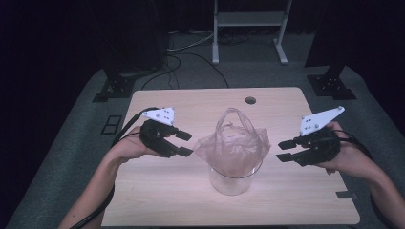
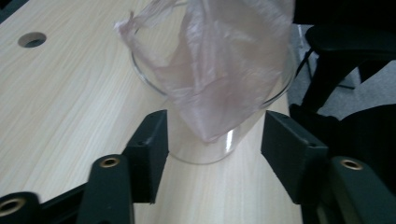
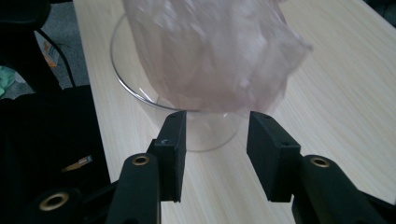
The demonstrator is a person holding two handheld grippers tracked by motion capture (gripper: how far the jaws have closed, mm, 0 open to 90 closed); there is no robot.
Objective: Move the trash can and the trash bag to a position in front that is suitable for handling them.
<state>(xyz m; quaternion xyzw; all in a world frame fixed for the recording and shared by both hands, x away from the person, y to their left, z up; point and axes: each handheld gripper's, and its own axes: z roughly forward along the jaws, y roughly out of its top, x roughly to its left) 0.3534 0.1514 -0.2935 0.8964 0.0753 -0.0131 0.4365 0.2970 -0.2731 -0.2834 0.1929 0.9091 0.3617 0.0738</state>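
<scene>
Left gripper (image 1: 184,143) and right gripper (image 1: 285,150), both jaws parted and holding nothing, flank clear glass beaker (image 1: 231,181) with thin plastic bag (image 1: 234,143) draped in it on wooden table (image 1: 157,191).

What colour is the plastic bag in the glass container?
Translucent pale pink plastic bag, clearest in the left gripper view.

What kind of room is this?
Probably a lab or recording room: a plain wooden table on grey carpet, black cables running over the floor, dark stands around it, and a person working two grippers beside a clear beaker.
</scene>
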